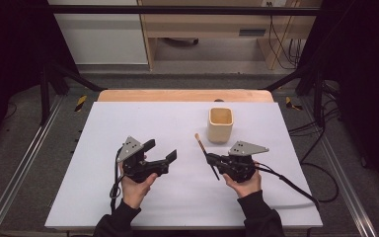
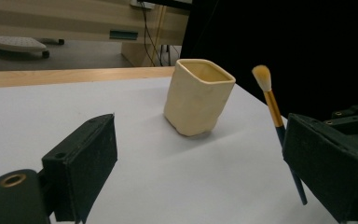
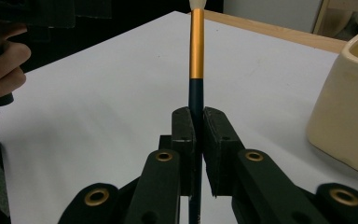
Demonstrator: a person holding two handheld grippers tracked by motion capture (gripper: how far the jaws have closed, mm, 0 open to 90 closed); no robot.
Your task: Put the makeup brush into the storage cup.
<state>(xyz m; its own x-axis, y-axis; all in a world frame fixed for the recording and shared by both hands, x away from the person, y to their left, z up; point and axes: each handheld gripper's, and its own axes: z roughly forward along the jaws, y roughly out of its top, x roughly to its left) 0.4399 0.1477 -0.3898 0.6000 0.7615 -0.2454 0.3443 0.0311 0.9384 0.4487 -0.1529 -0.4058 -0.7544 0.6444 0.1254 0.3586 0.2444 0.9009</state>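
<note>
A paintbrush with a pale tuft, gold ferrule and dark handle is clamped in my right gripper, which is shut on the handle at the table's right middle. In the right gripper view the brush rises straight up from between the closed pads of that gripper. A cream square cup stands upright just behind the brush. My left gripper hovers at the left middle, open and holding nothing. Its view has the cup and the brush ahead, beyond its spread jaws.
A white sheet covers the wooden table. Black cables trail from both grippers toward the front edge. Metal frame rails run down both sides. The person's left hand appears at the left of the right gripper view.
</note>
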